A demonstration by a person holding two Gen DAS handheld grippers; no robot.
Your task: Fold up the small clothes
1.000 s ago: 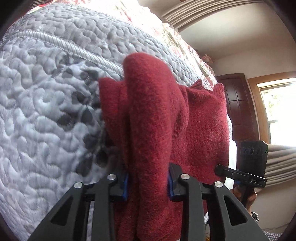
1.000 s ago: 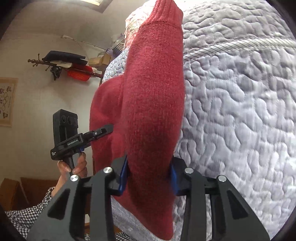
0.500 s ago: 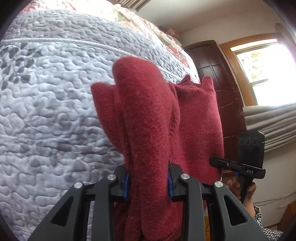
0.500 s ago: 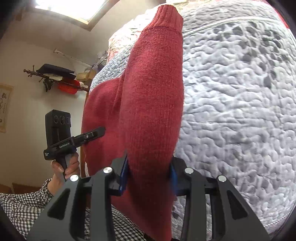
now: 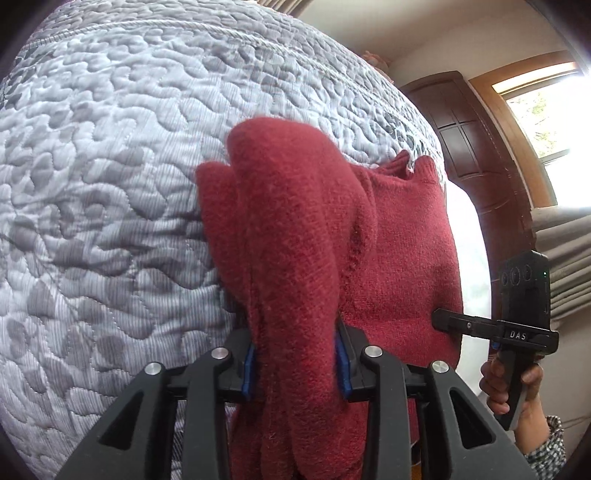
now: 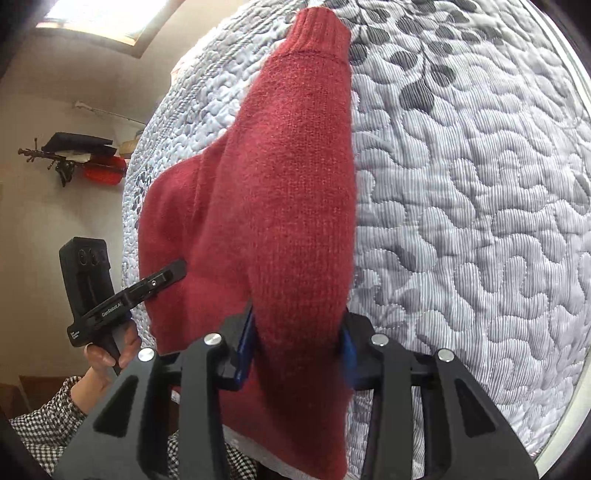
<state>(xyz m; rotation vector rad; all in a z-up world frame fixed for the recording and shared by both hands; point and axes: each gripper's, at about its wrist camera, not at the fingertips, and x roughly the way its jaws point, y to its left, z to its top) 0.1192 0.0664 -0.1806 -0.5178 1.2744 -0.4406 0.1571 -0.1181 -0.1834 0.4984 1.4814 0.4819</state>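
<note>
Both tools are pinching the red sweater: our left tool (image 5: 295,363) clamps a bunched fold of knit between its blue pads, and our right tool (image 6: 297,349) grips a sleeve the same way. Beyond them the red sweater (image 5: 402,251) hangs against the grey quilted bed cover (image 5: 110,192), its ribbed cuff (image 6: 319,31) lying farthest. Our checked sleeve (image 6: 48,424) shows near left.

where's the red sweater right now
The red sweater is over the grey quilt, pinched by the left gripper and the right gripper.
</note>
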